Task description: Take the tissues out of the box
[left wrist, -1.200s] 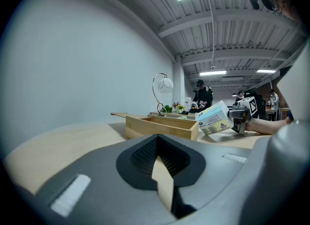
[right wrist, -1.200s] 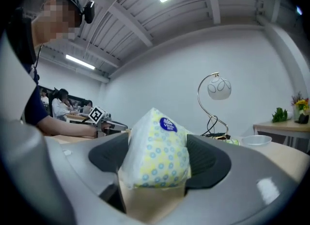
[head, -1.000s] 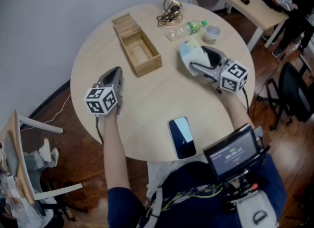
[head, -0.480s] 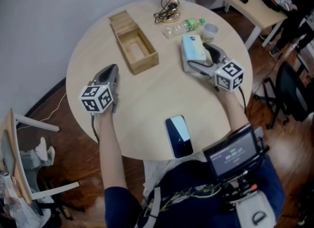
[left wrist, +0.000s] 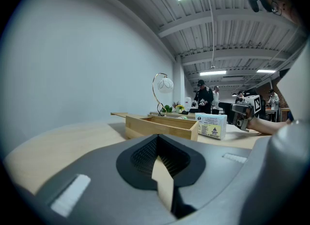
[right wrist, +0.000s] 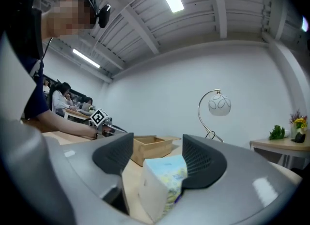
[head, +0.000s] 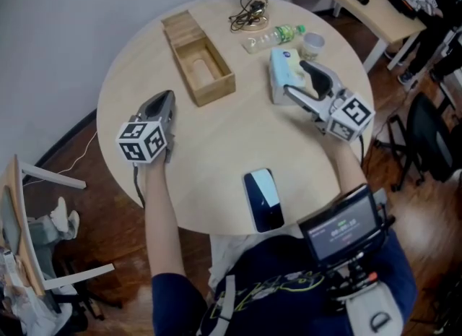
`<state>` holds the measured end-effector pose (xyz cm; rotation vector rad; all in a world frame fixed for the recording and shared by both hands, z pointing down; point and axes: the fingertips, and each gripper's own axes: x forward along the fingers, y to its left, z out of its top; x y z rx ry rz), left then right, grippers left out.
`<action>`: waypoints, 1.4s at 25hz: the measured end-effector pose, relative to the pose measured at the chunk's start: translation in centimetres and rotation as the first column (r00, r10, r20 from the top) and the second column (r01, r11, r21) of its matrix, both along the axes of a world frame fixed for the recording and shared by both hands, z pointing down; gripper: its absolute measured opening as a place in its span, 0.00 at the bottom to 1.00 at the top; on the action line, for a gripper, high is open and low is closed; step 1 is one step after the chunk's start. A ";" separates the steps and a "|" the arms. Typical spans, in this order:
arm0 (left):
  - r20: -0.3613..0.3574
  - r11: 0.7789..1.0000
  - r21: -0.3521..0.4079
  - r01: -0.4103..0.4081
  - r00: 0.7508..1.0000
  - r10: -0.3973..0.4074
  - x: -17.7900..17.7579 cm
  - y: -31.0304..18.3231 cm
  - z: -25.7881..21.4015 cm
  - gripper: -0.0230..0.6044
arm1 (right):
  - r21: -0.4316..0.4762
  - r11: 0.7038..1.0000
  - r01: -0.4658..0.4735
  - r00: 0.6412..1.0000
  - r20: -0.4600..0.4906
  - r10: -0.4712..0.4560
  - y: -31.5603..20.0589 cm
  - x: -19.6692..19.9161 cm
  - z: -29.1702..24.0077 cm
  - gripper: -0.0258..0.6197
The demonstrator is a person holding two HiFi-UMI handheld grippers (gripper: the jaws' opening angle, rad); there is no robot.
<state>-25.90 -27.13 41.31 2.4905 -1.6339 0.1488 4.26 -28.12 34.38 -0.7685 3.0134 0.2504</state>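
A pale blue-and-white tissue pack (head: 283, 74) lies on the round wooden table (head: 216, 139), right of an open, empty-looking wooden box (head: 198, 58). My right gripper (head: 290, 78) straddles the pack's near end and its jaws are closing. In the right gripper view the pack (right wrist: 162, 185) leans against the right pad, with a gap still showing at the left pad. My left gripper (head: 164, 97) rests shut on the table at the left, holding nothing. Past it, in the left gripper view, are the box (left wrist: 160, 126) and the pack (left wrist: 211, 125).
A dark phone (head: 263, 199) lies near the table's front edge. At the far side are a plastic bottle (head: 274, 38), a small cup (head: 312, 44) and a lamp base with coiled cable (head: 251, 15). Desks, chairs and people stand beyond the table.
The right gripper set the tissue pack down flat on the table, opened wider, then started narrowing around it. The left gripper stayed in place.
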 end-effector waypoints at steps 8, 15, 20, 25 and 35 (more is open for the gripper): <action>-0.001 1.000 0.003 -0.027 1.000 0.027 0.5 0.6 0.0 0.04 | 0.034 0.996 0.084 0.996 -0.013 -0.083 1.5 -1.0 0.2 0.44; -0.002 0.999 0.003 -0.048 0.999 0.048 1.9 2.3 0.0 0.04 | 0.019 0.985 0.170 0.981 0.092 -0.171 2.9 -1.2 -0.8 0.28; -0.001 0.993 0.011 -0.121 0.993 0.121 4.8 5.1 -0.2 0.04 | 0.015 0.954 0.300 0.944 0.140 -0.300 5.3 -1.8 -2.1 0.16; 0.001 0.988 0.011 -0.156 0.988 0.156 5.8 6.3 -0.1 0.04 | 0.009 0.920 0.392 0.904 0.181 -0.387 6.2 -2.4 -2.4 0.04; -0.002 0.988 0.012 -0.157 0.988 0.157 6.1 6.1 -0.1 0.04 | -0.097 0.800 0.593 0.803 -0.011 -0.596 10.5 -7.0 2.4 0.04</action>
